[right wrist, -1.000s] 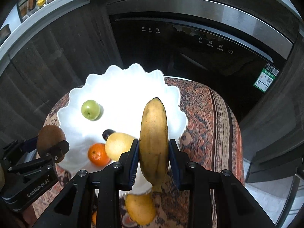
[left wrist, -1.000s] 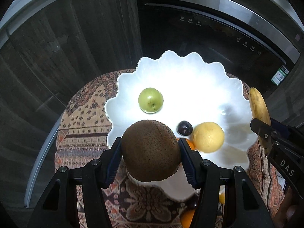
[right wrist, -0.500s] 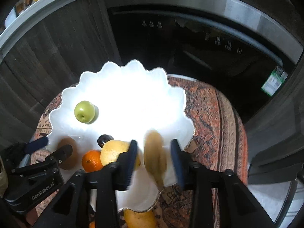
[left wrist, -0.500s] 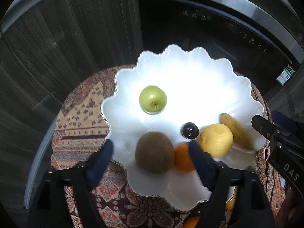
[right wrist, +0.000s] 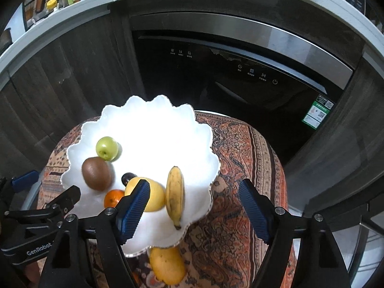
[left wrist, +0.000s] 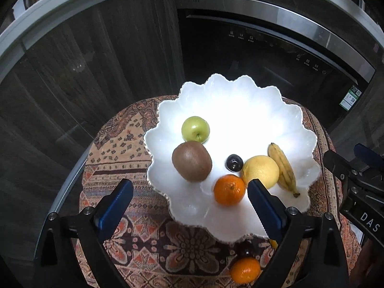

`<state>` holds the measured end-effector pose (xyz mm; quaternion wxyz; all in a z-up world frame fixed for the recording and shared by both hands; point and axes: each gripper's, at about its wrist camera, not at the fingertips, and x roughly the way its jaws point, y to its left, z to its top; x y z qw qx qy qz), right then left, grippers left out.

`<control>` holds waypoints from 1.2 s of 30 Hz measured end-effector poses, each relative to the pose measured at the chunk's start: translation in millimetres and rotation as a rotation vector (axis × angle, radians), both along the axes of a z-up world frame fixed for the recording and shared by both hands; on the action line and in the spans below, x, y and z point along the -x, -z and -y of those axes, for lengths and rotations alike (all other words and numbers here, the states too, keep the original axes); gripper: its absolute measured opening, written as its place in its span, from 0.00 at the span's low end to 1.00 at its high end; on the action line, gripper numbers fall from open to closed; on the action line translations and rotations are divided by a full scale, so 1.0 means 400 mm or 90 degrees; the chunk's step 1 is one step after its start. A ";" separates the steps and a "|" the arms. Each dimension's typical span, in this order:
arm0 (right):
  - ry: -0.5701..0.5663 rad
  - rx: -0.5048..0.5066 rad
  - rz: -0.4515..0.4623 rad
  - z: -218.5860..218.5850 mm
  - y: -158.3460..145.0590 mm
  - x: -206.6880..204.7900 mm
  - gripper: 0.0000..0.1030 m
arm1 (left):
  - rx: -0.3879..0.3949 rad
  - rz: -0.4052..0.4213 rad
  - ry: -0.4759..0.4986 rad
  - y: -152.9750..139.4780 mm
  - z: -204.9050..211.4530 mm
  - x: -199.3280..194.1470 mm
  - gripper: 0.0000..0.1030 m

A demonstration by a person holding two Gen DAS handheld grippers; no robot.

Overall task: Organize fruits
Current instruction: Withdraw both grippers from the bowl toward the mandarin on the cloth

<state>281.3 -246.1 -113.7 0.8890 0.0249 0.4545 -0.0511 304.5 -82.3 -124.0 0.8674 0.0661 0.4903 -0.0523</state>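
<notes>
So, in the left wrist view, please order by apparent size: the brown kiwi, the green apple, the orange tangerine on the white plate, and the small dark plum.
1. Brown kiwi, largest.
2. Orange tangerine and green apple: too alike to rank; the tangerine lies nearer the camera.
3. Small dark plum, smallest.

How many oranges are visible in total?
2. One orange lies in the white dish, touching the lemon. The other orange lies on the patterned cloth below; more may be hidden.

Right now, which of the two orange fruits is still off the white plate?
The mandarin lying on the patterned cloth below the plate's near rim. The other mandarin already sits on the white plate, touching the yellow lemon.
</notes>
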 end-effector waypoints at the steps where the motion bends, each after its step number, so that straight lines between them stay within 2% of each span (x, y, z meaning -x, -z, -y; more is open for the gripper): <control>1: 0.000 0.000 0.002 -0.001 -0.005 0.009 0.75 | 0.001 0.002 0.001 -0.005 0.000 0.010 0.94; 20: 0.017 -0.010 0.020 0.019 -0.058 0.169 0.75 | 0.004 0.026 0.014 -0.069 0.014 0.167 0.94; 36: 0.033 -0.023 0.005 0.045 -0.023 0.263 0.75 | 0.005 0.009 0.035 -0.030 0.044 0.242 0.94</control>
